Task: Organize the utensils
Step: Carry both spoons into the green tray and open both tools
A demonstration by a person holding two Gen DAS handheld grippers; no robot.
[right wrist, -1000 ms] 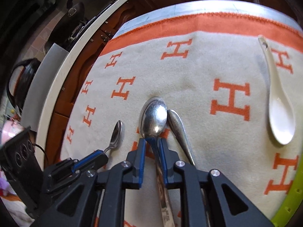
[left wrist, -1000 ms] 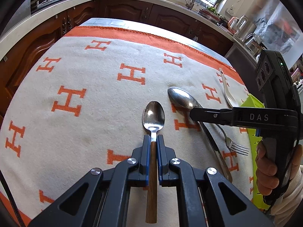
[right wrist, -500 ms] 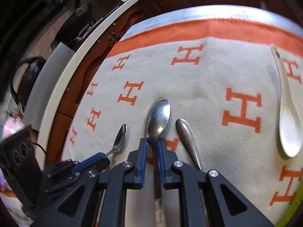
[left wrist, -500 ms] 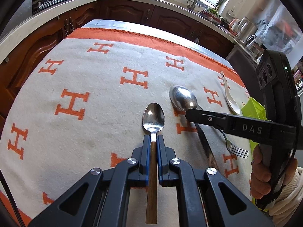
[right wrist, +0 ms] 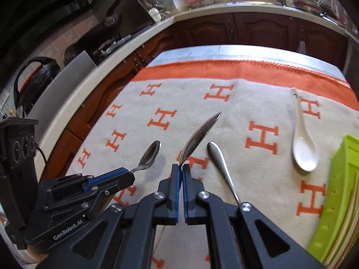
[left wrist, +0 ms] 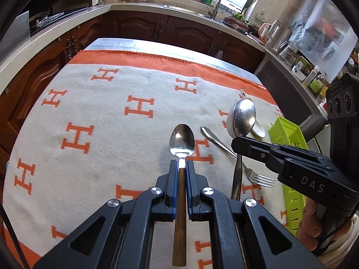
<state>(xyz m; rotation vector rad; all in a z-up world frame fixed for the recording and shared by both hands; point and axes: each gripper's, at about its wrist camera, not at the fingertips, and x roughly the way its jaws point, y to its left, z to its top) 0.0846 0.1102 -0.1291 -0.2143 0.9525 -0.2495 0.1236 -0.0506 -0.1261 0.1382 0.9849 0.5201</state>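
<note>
Both hand-held grippers are loaded. The wooden-handled spoon [left wrist: 181, 142] is clamped at its neck by the left hand-held gripper [left wrist: 180, 168], bowl forward, handle running back between the fingers, held above the middle of the table [left wrist: 157, 44]. The large steel spoon [left wrist: 241, 117] is pinched by the right hand-held gripper [right wrist: 180, 170], lifted off the blanket [left wrist: 101, 123] and rolled edge-on in the right wrist view.

Left on the blanket: a fork [left wrist: 258, 177] and a white ceramic spoon [right wrist: 303, 148], both toward the right edge, beside the green tray [left wrist: 289, 134] at that edge.

Risks, as judged:
- Large spoon is gripped on a thin section near the bowl; most of the handle hangs behind, so pivoting or slipping in the pads is likely if it is swung fast.
- The two grippers are near each other; a clash is possible if both are routed to the tray together.
- Fork lies just under the right gripper's path and could be snagged on a low pass.
- Tray slots cannot be made out, so misplacement is possible.
</note>
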